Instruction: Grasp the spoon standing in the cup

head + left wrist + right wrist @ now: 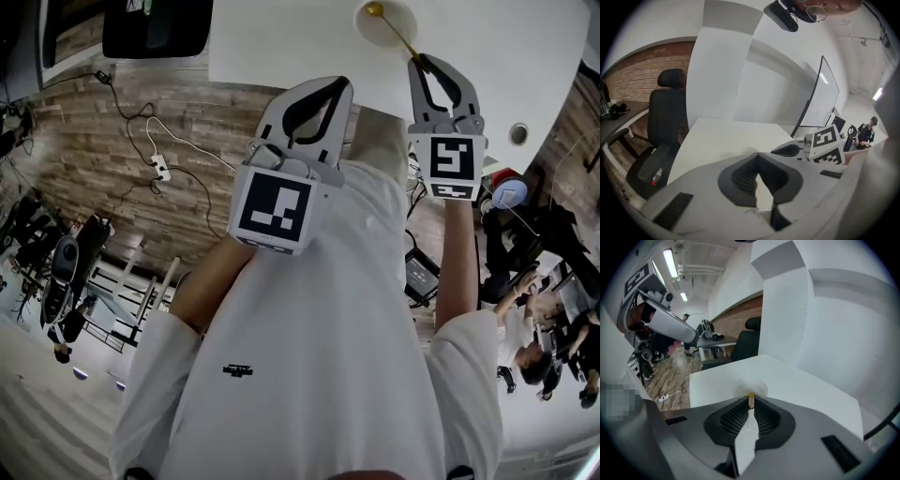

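Observation:
A white cup (pixel 386 22) stands on the white table (pixel 281 37) with a gold spoon (pixel 397 30) leaning out of it toward me. My right gripper (pixel 419 58) is shut on the spoon's handle end, just this side of the cup. In the right gripper view the handle tip (pixel 751 399) sits pinched between the dark pads (pixel 736 417), with the cup (pixel 752 388) right behind. My left gripper (pixel 343 82) hangs shut and empty at the table's near edge, left of the right one; in its own view the left gripper (pixel 758 155) has its jaws meeting at the tip.
A round grommet (pixel 518 132) sits in the table at the right. A black office chair (pixel 665 117) stands at the table's left side and a whiteboard (pixel 825 98) at its far end. A power strip (pixel 161 169) and cables lie on the wood floor. People (pixel 534 319) sit at the right.

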Demonstrator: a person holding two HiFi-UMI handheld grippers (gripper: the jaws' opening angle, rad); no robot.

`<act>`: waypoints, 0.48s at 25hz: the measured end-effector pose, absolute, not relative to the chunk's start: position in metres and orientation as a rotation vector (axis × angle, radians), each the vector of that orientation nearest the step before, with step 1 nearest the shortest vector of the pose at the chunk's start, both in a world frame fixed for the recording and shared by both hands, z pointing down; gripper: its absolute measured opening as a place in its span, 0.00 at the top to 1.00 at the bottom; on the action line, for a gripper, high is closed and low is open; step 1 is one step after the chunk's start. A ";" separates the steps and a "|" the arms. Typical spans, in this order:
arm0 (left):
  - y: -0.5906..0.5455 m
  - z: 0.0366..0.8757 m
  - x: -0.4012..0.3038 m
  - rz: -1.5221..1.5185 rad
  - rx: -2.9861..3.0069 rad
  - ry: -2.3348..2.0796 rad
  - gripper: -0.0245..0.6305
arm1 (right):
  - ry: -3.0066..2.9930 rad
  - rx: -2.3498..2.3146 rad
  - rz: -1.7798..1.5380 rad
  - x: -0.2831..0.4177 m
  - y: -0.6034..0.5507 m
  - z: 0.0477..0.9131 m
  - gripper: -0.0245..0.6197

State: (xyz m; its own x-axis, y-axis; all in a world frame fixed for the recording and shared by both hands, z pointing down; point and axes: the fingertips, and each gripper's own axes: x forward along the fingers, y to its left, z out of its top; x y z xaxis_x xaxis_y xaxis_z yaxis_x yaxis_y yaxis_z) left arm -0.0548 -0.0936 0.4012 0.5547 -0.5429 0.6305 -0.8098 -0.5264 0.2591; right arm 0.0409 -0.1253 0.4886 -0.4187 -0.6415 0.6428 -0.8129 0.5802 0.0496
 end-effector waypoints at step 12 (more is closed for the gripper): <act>-0.106 0.364 -0.060 0.553 2.402 -1.104 0.94 | -2.206 1.310 0.404 0.054 -0.109 0.420 0.90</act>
